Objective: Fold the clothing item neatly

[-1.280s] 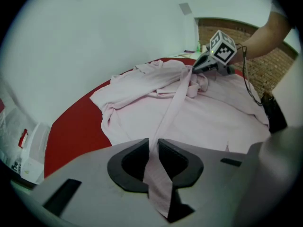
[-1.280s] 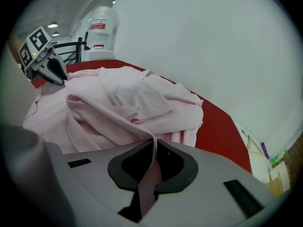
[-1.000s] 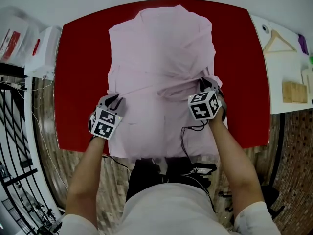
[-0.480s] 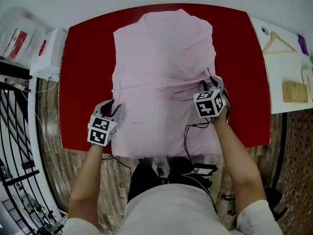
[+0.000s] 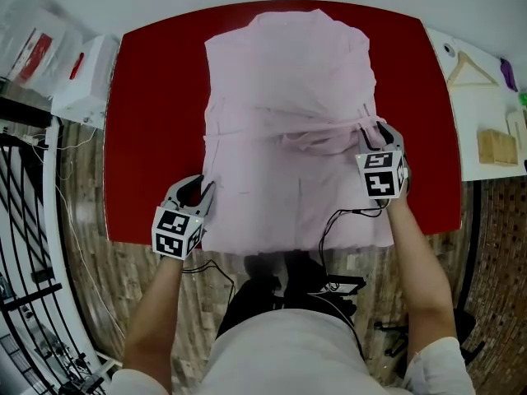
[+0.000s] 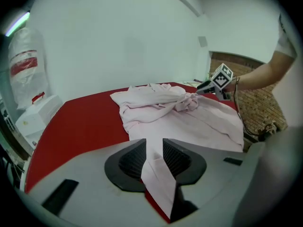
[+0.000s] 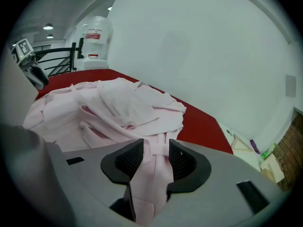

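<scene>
Person's forearms reach in from the near edge, one gripper per hand. Left gripper (image 5: 196, 189) sits at the near left corner of the pink garment (image 5: 288, 97), right by the front edge of the red desk (image 5: 156, 122). Its jaws have just been opening and are now released; a thin strip of the garment's edge runs loosely through the gap. Right gripper (image 5: 372, 137) is further in, at the garment's right edge, where a bunched fold crosses the middle. Its jaws have just been opening too and stand apart, with a hanging wad of pink cloth between them that they do not pinch.

The garment lies spread along the middle of the desk, near hem at the front edge, top end near the far edge, smooth in the near half and rumpled past the cross fold.

Further off, a wooden hanger (image 5: 469, 71) and a wooden block (image 5: 496, 148) lie on a white surface to the right. A white box (image 5: 82, 76) and a plastic bag (image 5: 33, 44) are on the left.
</scene>
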